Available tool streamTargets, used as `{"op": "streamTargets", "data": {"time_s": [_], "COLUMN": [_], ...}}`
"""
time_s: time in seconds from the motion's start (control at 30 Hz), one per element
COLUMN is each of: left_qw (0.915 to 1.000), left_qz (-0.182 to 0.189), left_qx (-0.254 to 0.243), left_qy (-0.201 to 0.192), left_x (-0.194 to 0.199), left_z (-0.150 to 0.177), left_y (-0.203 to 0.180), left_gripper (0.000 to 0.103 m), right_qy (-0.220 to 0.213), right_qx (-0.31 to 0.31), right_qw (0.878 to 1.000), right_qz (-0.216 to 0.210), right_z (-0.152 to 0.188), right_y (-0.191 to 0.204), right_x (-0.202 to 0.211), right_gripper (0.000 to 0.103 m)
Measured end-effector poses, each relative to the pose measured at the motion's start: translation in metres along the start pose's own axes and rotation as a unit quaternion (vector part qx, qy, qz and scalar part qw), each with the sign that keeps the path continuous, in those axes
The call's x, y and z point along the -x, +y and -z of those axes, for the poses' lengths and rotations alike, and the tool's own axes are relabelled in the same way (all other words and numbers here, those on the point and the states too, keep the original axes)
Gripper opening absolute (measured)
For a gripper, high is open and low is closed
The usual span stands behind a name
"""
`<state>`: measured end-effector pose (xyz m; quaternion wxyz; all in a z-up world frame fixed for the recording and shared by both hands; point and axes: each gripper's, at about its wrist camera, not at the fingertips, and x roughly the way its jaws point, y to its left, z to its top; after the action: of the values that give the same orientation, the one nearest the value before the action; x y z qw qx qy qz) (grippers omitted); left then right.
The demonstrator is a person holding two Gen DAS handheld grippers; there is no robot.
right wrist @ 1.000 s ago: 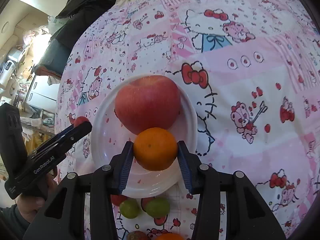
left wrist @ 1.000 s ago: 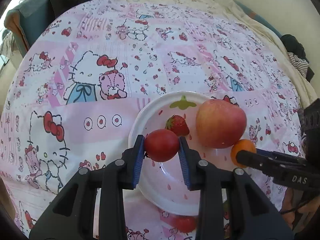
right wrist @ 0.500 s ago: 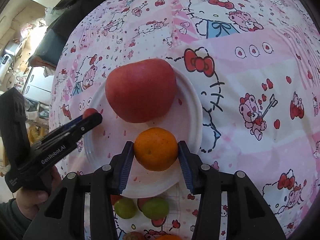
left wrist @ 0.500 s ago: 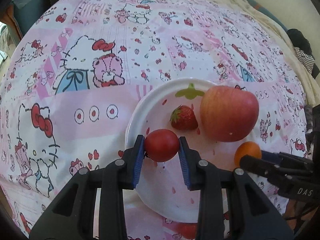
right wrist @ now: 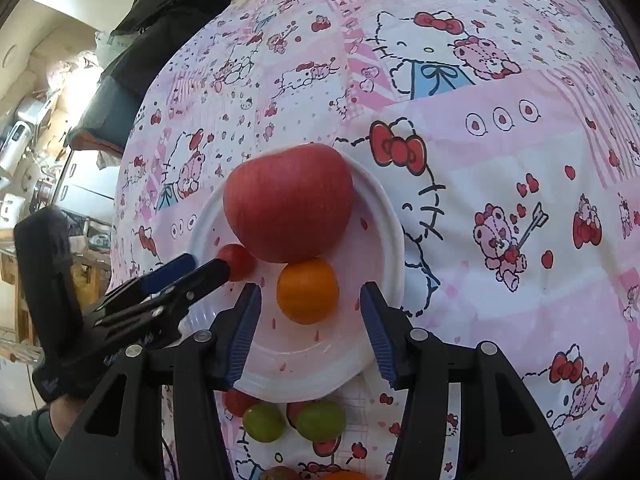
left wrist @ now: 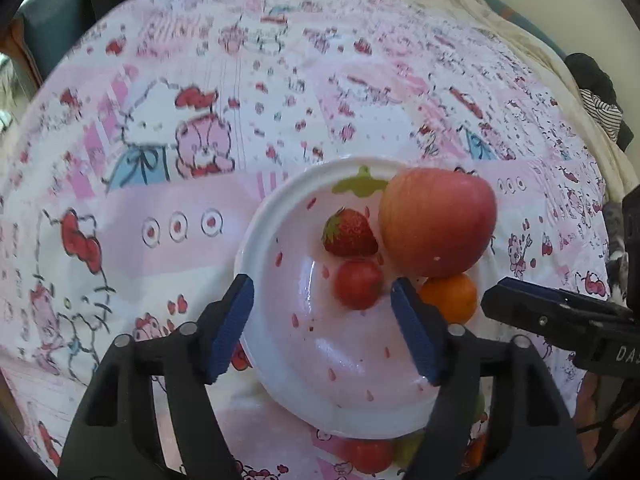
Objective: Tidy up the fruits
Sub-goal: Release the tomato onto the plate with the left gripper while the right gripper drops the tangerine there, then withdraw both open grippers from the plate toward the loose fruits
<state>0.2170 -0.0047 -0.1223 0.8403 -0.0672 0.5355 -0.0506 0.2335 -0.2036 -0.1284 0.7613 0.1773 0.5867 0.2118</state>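
Both sets of jaws have just been opening since the earlier frames: the left gripper [left wrist: 322, 322], which was clamped on the cherry tomato [left wrist: 357, 283], now stands wide with the tomato lying free on the plate [left wrist: 256, 236], nearer its right pad but not touching; the right gripper [right wrist: 310, 330] has let go of the small orange [right wrist: 307, 290], which sits loose between the spread pads, clear of both. Tomato rests just below the strawberry [left wrist: 349, 233], and the orange touches the big apple [right wrist: 289, 204], all four on the white plate over the cartoon-print bedsheet [right wrist: 500, 184]. Fruit left off the plate: two green grapes [right wrist: 320, 420] and something red just beside the near rim, more at the frame edge, unclear what. Handling guess: grapes are light, smooth and squashy, likely to roll on the soft sheet, so take one across its middle with a light squeeze. Strawberry bruises easiest. Apple is heavy and wide, best left alone. Plate sits on soft bedding, so it may tip if pressed at the rim.
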Motion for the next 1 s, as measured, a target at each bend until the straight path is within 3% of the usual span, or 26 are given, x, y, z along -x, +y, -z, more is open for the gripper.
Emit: {"op": "streamTargets", "data": {"time_s": [0.27, 0.63, 1.0], "left_qw": [0.9995, 0.9984, 0.9969], "left_qz": [-0.018, -0.026, -0.022], "left_qx": [-0.007, 0.012, 0.024], "left_qy": [-0.025, -0.050, -0.072], "left_x": [0.012, 0.042, 0.094], "left_z": [-0.001, 0.006, 0.028], "left_y": [0.001, 0.008, 0.010], "left_gripper": [0.068, 0.068, 0.068], "right_qy": [-0.024, -0.044, -0.052], "right_qx": [-0.005, -0.001, 0.008], "right_qw": [1.000, 0.999, 0.999], "right_qz": [-0.009, -0.008, -0.014], "right_z": [-0.006, 0.000, 0.030], "right_y": [-0.002, 0.002, 0.014], "right_x": [0.015, 0.038, 0.067], "right_gripper": [0.075, 0.076, 0.076]}}
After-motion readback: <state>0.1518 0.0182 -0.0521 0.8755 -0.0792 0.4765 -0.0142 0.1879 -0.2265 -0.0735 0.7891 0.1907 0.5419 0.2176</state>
